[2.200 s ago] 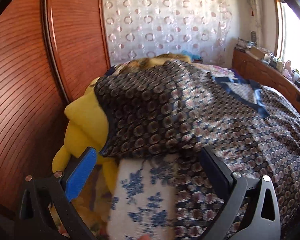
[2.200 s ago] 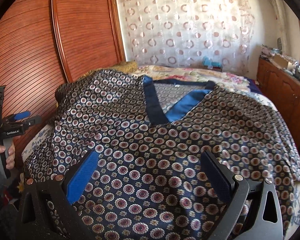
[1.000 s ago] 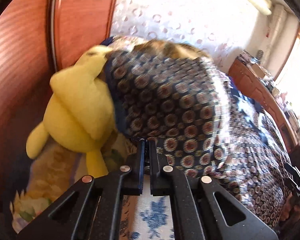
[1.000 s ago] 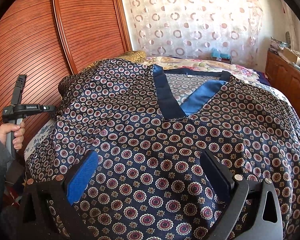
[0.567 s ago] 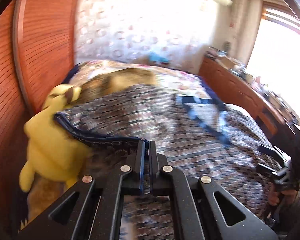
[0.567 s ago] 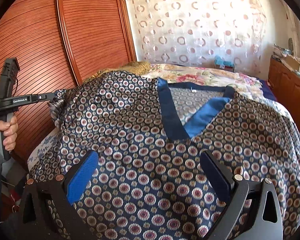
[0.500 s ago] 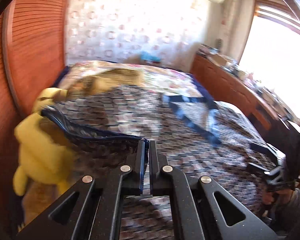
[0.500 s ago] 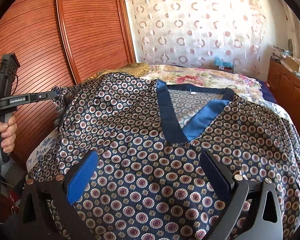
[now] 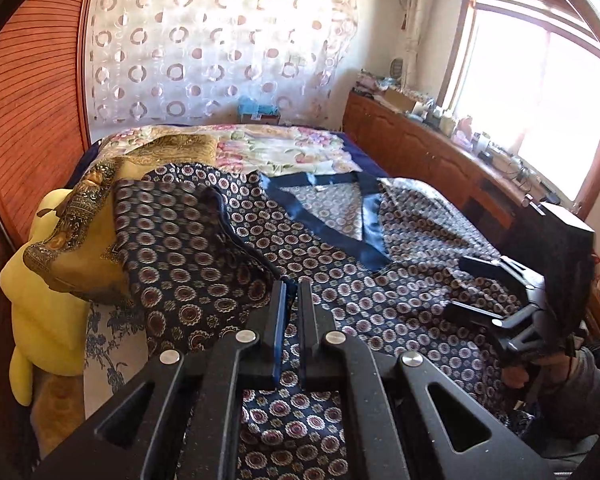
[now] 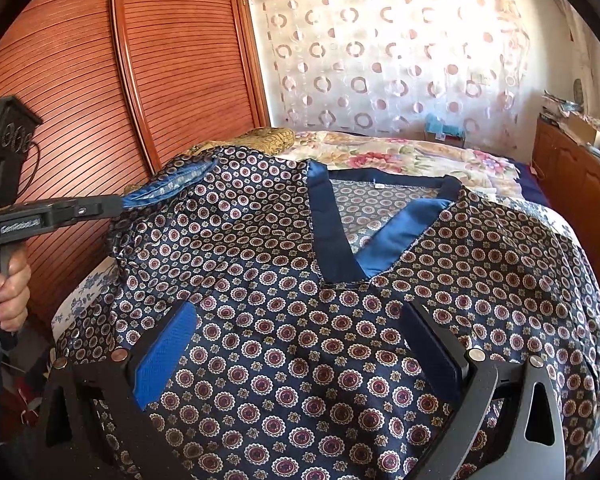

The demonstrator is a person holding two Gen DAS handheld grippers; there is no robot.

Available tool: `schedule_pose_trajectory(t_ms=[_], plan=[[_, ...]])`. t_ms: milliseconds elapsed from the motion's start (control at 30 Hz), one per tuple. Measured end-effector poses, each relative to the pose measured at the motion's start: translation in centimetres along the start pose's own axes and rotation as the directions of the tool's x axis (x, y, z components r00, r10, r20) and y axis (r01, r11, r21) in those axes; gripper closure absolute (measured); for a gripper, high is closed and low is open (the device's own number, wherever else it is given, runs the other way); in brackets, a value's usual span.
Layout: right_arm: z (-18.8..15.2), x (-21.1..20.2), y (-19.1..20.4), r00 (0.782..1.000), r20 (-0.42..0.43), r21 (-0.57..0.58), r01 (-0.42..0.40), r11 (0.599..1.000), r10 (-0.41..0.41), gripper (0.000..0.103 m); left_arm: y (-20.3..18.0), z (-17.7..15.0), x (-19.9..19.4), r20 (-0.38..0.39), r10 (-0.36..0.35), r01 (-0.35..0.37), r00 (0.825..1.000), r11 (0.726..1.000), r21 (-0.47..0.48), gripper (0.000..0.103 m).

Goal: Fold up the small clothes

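A dark blue satin top with round medallion print and a blue V-neck band [image 10: 336, 224] lies spread front-up over the bed; it also shows in the left wrist view [image 9: 364, 280]. My left gripper [image 9: 292, 286] is shut on the blue hem of its left sleeve [image 10: 168, 190] and holds it lifted, folded inward over the body. The left gripper also shows in the right wrist view [image 10: 116, 206], pinching that hem. My right gripper [image 10: 296, 340] is open and empty, hovering over the top's lower front; it also shows in the left wrist view [image 9: 466, 286].
A yellow plush toy [image 9: 40, 304] and a gold patterned cloth [image 9: 100, 208] lie at the bed's left edge beside the wooden wardrobe doors [image 10: 112, 92]. A floral bedspread [image 10: 400, 156] lies beyond the top. A wooden dresser [image 9: 420, 152] runs along the right.
My left gripper closed on the left sleeve hem, lifted it and carried it rightward over the top. The right gripper stayed open and hovering.
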State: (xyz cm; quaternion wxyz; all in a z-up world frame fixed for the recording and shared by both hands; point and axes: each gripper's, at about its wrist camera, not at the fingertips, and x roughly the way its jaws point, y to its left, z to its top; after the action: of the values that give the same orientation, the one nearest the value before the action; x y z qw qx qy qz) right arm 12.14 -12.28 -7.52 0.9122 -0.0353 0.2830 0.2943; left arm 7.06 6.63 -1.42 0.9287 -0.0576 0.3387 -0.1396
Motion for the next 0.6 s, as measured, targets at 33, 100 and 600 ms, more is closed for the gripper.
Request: schedule_pose_trajectory(t_ms=[33, 100, 600], plan=[[0.0, 0.0, -0.1, 1.0, -0.001, -0.001, 0.003, 1.0, -0.003, 0.002, 0.1, -0.1, -0.4, 0.011, 0.008, -0.008, 1.0, 1.0, -0.002, 0.09], [0.2, -0.1, -0.2, 1.0, -0.001, -0.004, 0.008, 1.0, -0.008, 0.002, 0.4, -0.3, -1.2, 0.034, 0.029, -0.029, 0.999, 1.0, -0.006, 0.074], [2.9, 2.3, 1.4, 0.999, 0.049, -0.115, 0.008, 0.993, -0.002, 0.011, 5.7, -4.1, 0.3, -0.035, 0.151, -0.154, 0.988, 0.984, -0.088, 0.025]])
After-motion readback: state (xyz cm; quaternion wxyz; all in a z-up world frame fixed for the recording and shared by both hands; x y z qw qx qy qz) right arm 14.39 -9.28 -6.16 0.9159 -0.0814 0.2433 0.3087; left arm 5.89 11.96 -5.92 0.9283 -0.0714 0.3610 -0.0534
